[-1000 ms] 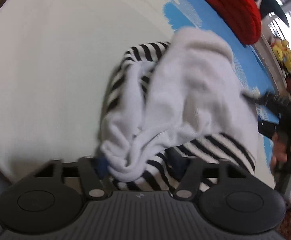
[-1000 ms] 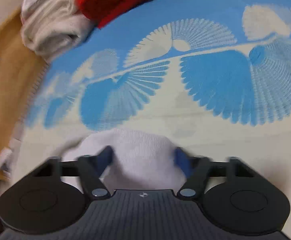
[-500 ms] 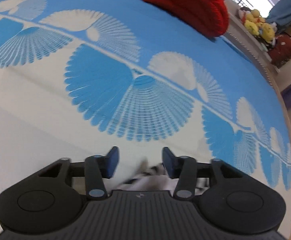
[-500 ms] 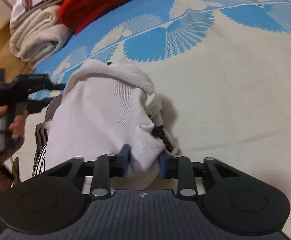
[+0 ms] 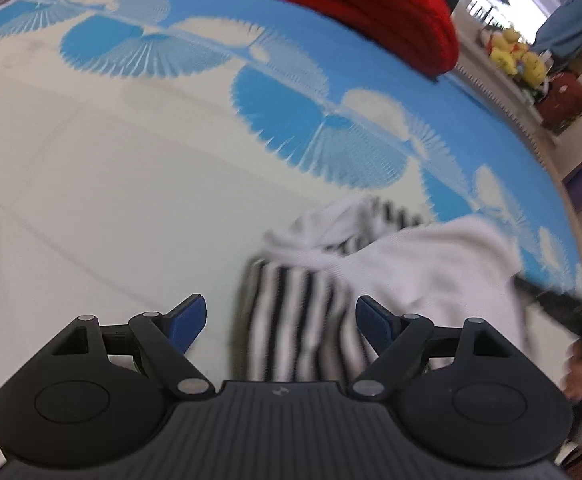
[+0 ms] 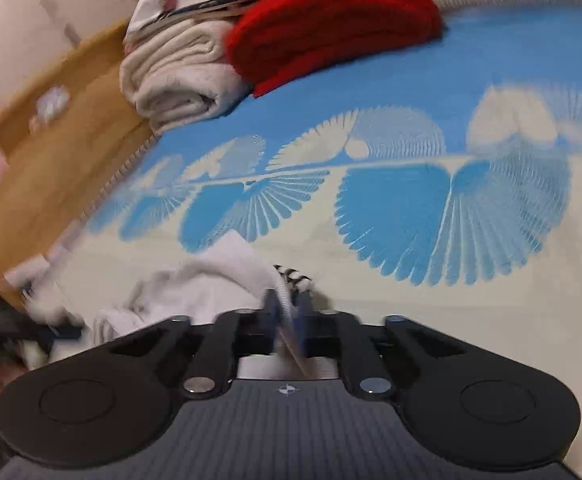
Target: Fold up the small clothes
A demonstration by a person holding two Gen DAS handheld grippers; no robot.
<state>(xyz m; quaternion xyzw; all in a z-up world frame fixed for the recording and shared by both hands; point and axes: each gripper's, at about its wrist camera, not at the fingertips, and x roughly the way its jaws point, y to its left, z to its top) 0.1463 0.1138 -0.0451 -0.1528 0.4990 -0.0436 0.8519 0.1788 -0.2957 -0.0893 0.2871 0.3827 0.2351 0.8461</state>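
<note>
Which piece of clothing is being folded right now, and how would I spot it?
Start at the big blue-and-cream fan-patterned blanket. On its cream part, nearest the camera, lies a small crumpled garment. Unlike the red knit and rolled cream towel far back, it is white with black-and-white stripes.

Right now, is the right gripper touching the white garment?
Touching. The right wrist view shows the right gripper shut on an edge of the white garment.

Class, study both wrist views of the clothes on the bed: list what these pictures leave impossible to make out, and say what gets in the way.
- Left wrist view: the striped garment is smeared by motion blur and its near edge is hidden by the left gripper, so its type is unclear.
- Right wrist view: the white cloth is bunched and blurred; its shape is unreadable.
- Right wrist view: the right gripper covers the pinched hem.
</note>
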